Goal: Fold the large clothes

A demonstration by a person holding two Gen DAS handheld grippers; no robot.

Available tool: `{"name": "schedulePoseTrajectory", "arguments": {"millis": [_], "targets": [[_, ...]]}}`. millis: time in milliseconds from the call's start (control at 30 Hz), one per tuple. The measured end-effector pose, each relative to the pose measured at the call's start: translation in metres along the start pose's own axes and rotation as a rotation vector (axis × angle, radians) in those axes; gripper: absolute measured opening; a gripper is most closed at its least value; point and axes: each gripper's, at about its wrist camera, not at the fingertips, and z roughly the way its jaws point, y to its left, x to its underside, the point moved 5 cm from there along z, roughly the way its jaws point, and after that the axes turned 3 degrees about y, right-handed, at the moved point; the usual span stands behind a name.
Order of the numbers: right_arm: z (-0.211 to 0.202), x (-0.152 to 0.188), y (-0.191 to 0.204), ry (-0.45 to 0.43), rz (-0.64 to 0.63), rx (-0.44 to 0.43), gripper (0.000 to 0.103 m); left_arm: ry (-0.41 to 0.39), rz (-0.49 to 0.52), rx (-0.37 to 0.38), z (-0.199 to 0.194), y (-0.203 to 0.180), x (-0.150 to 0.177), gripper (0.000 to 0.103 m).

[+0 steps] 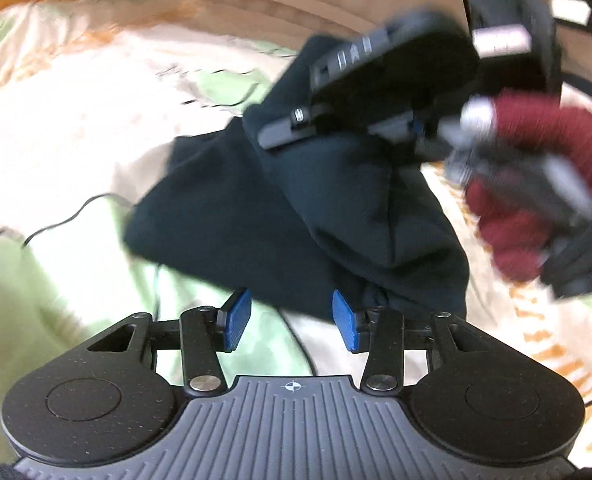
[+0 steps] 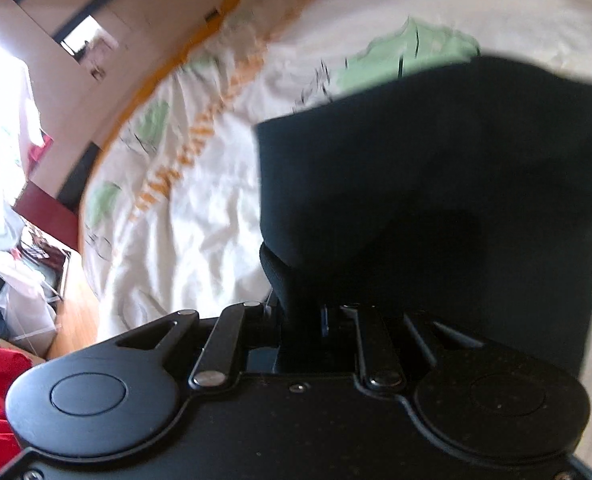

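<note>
A dark, nearly black garment (image 1: pixel 296 200) hangs in the air above a bed, lifted by one corner. The right claw (image 2: pixel 302 320) is clamped on a bunched edge of the fabric, which is pinched between its fingers and drapes away in front of it. From the left wrist view, the same claw appears higher up at the right, held by a hand in a dark red knitted glove (image 1: pixel 536 184), with the cloth falling from it in a loose, pointed drape.

The left claw (image 1: pixel 291 320) sits just below the hanging hem with its blue pads (image 1: pixel 237 318) spread apart and nothing between them. The lowest fold of cloth hangs near the right-hand pad, though blur makes it unclear whether they touch.

The folding looks to be at an early stage. The garment shows no flat, squared-off fold; it is bunched and creased, with one broad panel swinging out to the left and a thicker gathered mass beneath the grip. It would still need to be spread out, likely with a second corner taken by the free claw, then laid down and folded.

The fabric looks soft, matte and fairly heavy, with a stitched hem visible near the pinch point. Beneath it lies the bed's cream bedsheet (image 2: pixel 183 216) printed with pale green and orange shapes, with a thin black cable (image 1: pixel 67 220) trailing across it.
</note>
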Motion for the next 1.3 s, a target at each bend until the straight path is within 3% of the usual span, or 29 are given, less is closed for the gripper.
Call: {"name": "schedulePoseTrajectory", "arguments": {"millis": [33, 100, 167, 300, 467, 533, 733, 800, 1000, 1300], "targets": [[0.004, 0.002, 0.0, 0.003, -0.006, 0.0, 0.032, -0.003, -0.015, 0.003, -0.002, 0.002, -0.001, 0.044], [0.011, 0.004, 0.002, 0.003, -0.014, -0.023, 0.051, -0.009, -0.008, 0.001, -0.006, -0.002, -0.004, 0.044], [0.003, 0.003, 0.005, -0.021, -0.009, -0.079, 0.061, -0.021, 0.03, 0.004, -0.012, -0.011, -0.005, 0.044], [-0.033, -0.002, 0.018, -0.094, -0.038, -0.22, 0.062, -0.06, 0.118, 0.014, -0.027, -0.029, -0.009, 0.044], [-0.101, -0.008, 0.029, -0.241, -0.104, -0.27, 0.068, -0.137, 0.23, 0.041, -0.042, -0.056, -0.022, 0.044], [-0.122, -0.01, 0.025, -0.297, -0.116, -0.247, 0.067, -0.166, 0.271, 0.055, -0.043, -0.068, -0.028, 0.044], [-0.177, 0.003, -0.01, -0.441, -0.147, -0.035, 0.068, -0.188, 0.373, 0.067, -0.022, -0.099, -0.045, 0.044], [-0.185, 0.009, -0.026, -0.454, -0.134, 0.021, 0.062, -0.187, 0.405, 0.072, -0.013, -0.11, -0.047, 0.044], [-0.168, 0.025, -0.055, -0.404, -0.169, 0.162, 0.038, -0.175, 0.477, 0.028, 0.01, -0.114, -0.04, 0.044], [-0.108, 0.013, -0.057, -0.333, -0.333, 0.266, 0.037, -0.117, 0.403, -0.102, 0.029, -0.052, -0.049, 0.045]]}}
